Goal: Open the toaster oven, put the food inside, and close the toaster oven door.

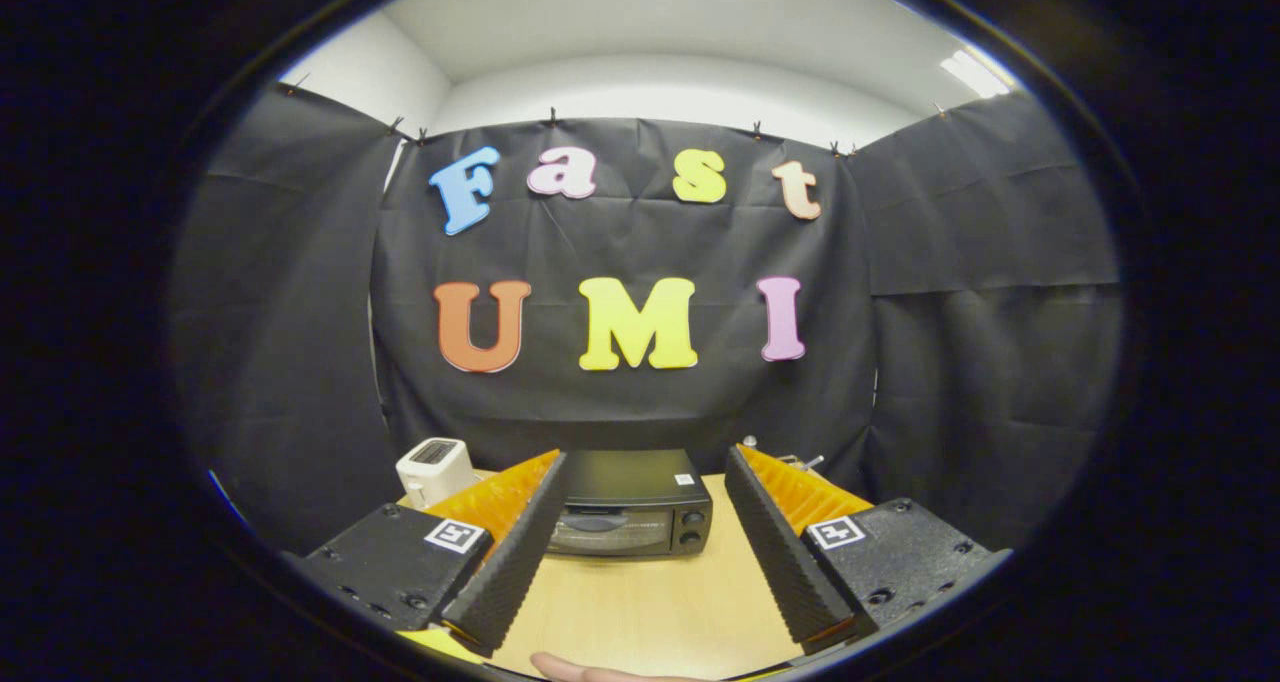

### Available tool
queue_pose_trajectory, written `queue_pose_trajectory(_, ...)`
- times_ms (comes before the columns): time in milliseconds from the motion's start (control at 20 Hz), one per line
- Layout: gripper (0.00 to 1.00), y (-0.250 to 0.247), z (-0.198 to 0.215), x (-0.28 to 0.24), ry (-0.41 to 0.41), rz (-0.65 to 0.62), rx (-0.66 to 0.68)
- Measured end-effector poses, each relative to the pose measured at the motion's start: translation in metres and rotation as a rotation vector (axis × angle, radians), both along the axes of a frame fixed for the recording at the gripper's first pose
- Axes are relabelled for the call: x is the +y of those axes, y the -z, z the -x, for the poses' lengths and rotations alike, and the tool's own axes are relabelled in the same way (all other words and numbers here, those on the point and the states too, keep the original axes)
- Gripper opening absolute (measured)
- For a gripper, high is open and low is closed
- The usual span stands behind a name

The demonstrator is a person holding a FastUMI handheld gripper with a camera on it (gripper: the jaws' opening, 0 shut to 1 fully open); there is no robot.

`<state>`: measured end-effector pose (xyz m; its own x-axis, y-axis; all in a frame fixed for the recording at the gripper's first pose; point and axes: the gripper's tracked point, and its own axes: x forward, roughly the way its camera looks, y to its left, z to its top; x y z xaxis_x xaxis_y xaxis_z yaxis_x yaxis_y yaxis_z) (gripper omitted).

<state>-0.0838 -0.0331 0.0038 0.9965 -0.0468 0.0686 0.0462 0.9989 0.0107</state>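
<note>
A black toaster oven (630, 507) stands on the wooden table (650, 602), beyond my fingers and roughly centred between them. Its glass door is closed, with two knobs on its right side. My gripper (645, 462) is open wide, held back from the oven, with nothing between its fingers. The left finger partly hides the oven's left side.
A white pop-up toaster (436, 470) sits at the back left of the table, beside the oven. Some small metal object (795, 462) pokes out behind my right finger. A person's fingertip (585, 670) shows at the table's near edge. Black cloth walls close in the booth.
</note>
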Motion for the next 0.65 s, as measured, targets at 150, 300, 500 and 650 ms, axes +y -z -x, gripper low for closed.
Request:
queue_pose_trajectory(150, 1.0, 0.004, 0.002, 0.003, -0.002, 0.007, -0.001)
queue_pose_trajectory(300, 1.0, 0.011, 0.001, 0.009, -0.016, 0.009, 0.019)
queue_pose_trajectory(500, 1.0, 0.021, 0.0, 0.008, -0.005, 0.016, 0.033)
queue_pose_trajectory(650, 1.0, 0.023, -0.003, 0.009, -0.028, 0.017, 0.038)
